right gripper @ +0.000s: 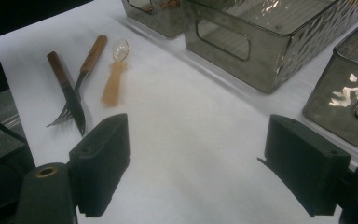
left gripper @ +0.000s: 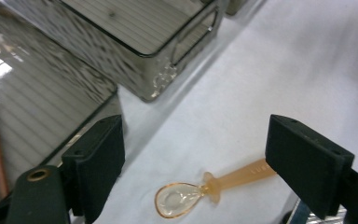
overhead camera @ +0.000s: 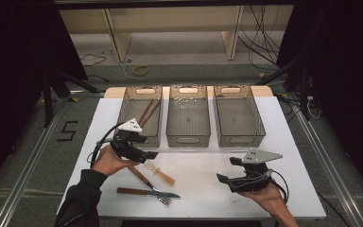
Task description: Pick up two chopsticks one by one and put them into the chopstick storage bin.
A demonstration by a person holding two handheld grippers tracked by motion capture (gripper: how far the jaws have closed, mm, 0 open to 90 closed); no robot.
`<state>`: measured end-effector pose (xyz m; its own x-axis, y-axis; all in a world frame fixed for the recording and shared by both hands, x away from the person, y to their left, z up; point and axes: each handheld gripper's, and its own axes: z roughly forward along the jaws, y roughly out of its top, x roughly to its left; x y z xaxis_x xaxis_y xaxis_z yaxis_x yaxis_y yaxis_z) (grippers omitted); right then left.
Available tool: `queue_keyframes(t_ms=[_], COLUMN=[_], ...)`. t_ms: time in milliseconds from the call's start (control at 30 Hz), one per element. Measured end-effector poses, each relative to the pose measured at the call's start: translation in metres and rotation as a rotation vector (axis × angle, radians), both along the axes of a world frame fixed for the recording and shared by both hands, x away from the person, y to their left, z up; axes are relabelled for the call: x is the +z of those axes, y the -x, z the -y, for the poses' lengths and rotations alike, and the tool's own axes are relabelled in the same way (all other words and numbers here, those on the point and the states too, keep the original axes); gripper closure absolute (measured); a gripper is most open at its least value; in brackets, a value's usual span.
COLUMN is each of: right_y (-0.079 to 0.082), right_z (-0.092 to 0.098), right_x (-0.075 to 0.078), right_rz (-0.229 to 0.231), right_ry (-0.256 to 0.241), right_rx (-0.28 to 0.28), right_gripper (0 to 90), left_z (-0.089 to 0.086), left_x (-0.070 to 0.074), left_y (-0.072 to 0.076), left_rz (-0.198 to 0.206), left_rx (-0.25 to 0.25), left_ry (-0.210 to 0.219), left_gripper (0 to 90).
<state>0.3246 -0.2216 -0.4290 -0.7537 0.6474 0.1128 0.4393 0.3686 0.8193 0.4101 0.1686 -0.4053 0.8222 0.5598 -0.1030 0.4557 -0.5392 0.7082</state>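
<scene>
Claws both gape wide, holding nothing — my left claw (left gripper: 193, 163) hovers over the spoon (left gripper: 205, 190), which lies flat on the white surface (overhead camera: 203, 165) just in front of the left bin (overhead camera: 141, 116). My right claw (overhead camera: 227, 170) hangs apart — near the knife (right gripper: 67, 88) and fork (right gripper: 79, 77).

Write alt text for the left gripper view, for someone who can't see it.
An orange translucent spoon lies on the white table between the open black jaws of the left gripper. Two clear ribbed bins stand behind it.
</scene>
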Motion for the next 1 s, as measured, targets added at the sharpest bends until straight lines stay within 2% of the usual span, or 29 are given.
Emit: queue_keyframes(t_ms=[300, 867, 1000], right_y=[0.001, 0.001, 0.002], right_z=[0.004, 0.004, 0.004], right_x=[0.001, 0.001, 0.001], right_rz=[0.015, 0.013, 0.011], right_ry=[-0.019, -0.025, -0.024], right_rx=[-0.010, 0.001, 0.001], right_gripper=[22.9, 22.8, 22.8], left_z=[0.012, 0.028, 0.031], left_x=[-0.007, -0.017, -0.019], left_y=[0.006, 0.013, 0.014], left_rz=[-0.021, -0.034, -0.041], left_rx=[-0.071, -0.151, -0.166], left_ry=[-0.060, -0.155, -0.165], left_gripper=[19.7, 20.0, 20.2])
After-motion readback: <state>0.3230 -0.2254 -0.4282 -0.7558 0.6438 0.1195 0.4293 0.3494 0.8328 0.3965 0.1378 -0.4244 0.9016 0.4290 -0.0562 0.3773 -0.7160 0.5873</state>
